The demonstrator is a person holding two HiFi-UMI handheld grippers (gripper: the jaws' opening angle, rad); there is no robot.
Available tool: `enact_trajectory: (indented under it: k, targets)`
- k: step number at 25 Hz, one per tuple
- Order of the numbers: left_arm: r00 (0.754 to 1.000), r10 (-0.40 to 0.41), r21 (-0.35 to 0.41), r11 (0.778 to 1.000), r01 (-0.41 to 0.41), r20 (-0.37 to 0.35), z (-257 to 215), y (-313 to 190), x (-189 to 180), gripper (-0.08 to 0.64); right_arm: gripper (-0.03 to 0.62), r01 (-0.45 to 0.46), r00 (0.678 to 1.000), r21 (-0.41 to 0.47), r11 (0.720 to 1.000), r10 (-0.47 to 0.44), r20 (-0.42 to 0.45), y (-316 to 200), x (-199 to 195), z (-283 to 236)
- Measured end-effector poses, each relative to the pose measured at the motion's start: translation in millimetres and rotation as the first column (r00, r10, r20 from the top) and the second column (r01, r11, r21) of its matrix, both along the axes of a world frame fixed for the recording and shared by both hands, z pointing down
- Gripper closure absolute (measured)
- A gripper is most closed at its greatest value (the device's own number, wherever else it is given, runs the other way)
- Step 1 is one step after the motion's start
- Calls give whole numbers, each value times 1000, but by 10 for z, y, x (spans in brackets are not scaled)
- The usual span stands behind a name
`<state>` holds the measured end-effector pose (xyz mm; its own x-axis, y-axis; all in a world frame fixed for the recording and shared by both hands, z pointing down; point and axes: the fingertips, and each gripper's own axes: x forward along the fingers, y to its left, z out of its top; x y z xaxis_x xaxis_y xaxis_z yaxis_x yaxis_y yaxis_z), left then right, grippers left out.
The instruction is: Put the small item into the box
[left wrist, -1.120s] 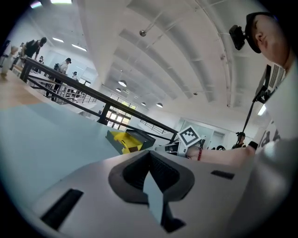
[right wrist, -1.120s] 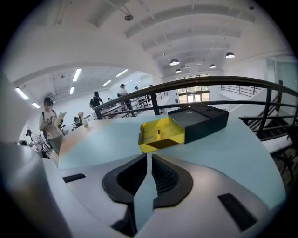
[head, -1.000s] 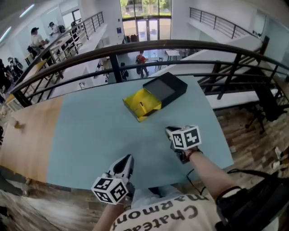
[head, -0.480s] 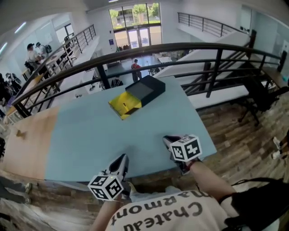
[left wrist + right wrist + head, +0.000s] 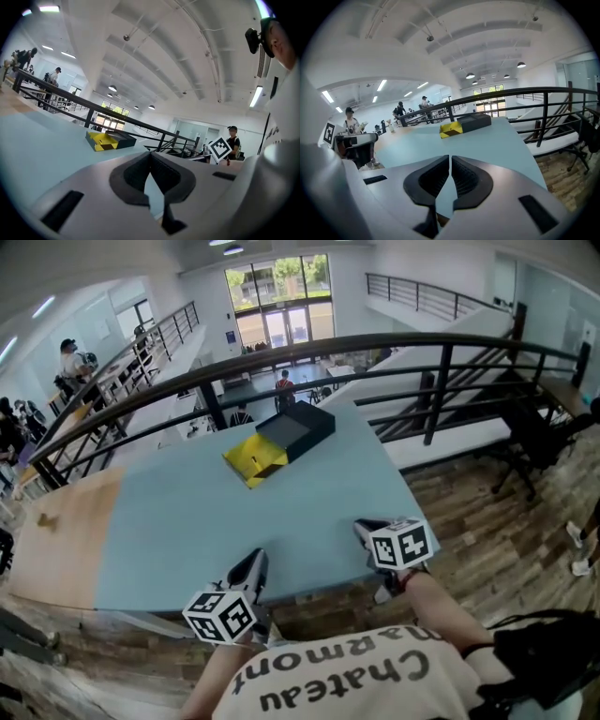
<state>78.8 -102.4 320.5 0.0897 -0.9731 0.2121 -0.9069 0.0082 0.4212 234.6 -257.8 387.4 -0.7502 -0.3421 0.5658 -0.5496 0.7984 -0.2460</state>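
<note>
A black box [image 5: 297,430] with its yellow drawer [image 5: 251,462] pulled out lies at the far side of the light blue table [image 5: 187,521]. No small item shows outside it, and I cannot make out what is inside the drawer. My left gripper [image 5: 255,561] hangs over the table's near edge, shut and empty. My right gripper [image 5: 364,526] is at the near right corner, also shut with nothing between its pads. The left gripper view has the box [image 5: 110,139] far ahead beyond the closed tips of my left gripper [image 5: 150,153]. The right gripper view has the box [image 5: 465,124] far beyond my right gripper [image 5: 450,157].
A dark metal railing [image 5: 309,348] runs behind the table's far edge, with a drop to a lower floor beyond. The tabletop turns to bare wood [image 5: 56,531] on the left. Wooden floor [image 5: 487,512] lies to the right. People stand far off at the left.
Both grippers have drawn back from the box toward the table's near edge and lifted a little. The box stayed put and now sits farther off in the view.
</note>
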Motion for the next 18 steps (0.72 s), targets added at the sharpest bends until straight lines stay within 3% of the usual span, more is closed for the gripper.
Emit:
enact_trajectory:
  k: [18]
  targets:
    - [1000, -2, -7, 1000, 2, -8, 68, -10, 88, 557, 546, -2, 1000, -22, 1000, 1, -19, -17, 32, 87]
